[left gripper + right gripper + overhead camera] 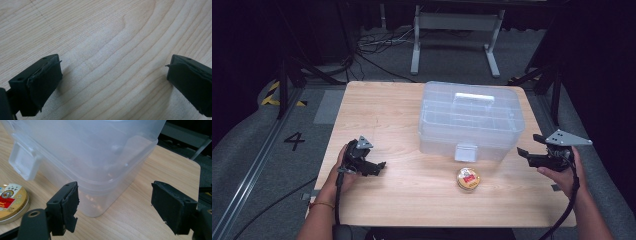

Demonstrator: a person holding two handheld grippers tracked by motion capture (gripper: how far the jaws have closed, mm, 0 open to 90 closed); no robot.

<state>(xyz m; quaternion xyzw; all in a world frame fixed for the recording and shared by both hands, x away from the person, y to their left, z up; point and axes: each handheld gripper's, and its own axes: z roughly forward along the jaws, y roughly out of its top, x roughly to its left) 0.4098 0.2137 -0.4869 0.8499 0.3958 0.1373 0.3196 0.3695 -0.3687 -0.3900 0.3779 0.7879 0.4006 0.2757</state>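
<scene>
Nearest the table's front edge [412, 215]: two forearms in from below, one black gripper in each hand. Left gripper [377, 167] low over bare wood, jaws wide apart, nothing between them; pale grain running in long curved bands under the frayed rubber pads [46, 76]. Likely parked there, out of the way. Right gripper [524, 154] at the table's right edge, held level and aimed inward, jaws spread wide and empty, lined up on the near right corner of the clear plastic box [100, 170]; seemingly poised to approach it, no contact yet.

Between the hands, just in front of the box: a small round tin [468, 179], flat, gold-rimmed, red and white label on its lid, lying apart from both grippers.

Farther back, mid-table: box [472, 120] itself, translucent, milky, rounded corners, lid on, front latch tab [466, 152] down, moulded handle recessed on top.

Beyond: grey carpet, loose cables, a metal frame.
</scene>
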